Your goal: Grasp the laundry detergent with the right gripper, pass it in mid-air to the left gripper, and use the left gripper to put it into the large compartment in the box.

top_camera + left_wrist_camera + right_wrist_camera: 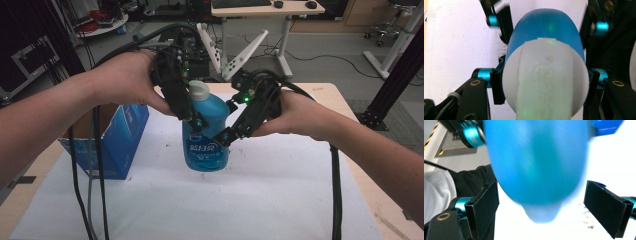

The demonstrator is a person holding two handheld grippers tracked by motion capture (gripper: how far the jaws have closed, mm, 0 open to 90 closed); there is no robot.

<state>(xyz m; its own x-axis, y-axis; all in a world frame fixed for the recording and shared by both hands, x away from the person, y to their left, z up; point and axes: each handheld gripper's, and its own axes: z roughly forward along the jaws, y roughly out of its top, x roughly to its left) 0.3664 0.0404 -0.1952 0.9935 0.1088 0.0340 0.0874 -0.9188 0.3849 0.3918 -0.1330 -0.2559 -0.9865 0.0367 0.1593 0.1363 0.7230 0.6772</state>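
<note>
A blue plastic bottle [205, 145] with a white cap [198, 90] stands upright over the white cloth [260, 200]; whether its base touches the cloth I cannot tell. My left gripper [194, 120] comes in from above left and is shut on the bottle just below the cap. In the left gripper view its pads [497, 86] press both sides of the bottle [545, 27] under the white cap [544, 80]. My right gripper [227, 121] is at the bottle's right side. In the right gripper view its jaws [546, 206] stand open, with the blurred bottle [536, 157] between the pads [605, 207] and untouched.
An open blue carton [117, 145] stands on the left of the cloth, close to the bottle. Black cables [97, 175] hang from both grippers across the table's front. The wooden table edge [350, 112] shows at the right. Desks and stands fill the room behind.
</note>
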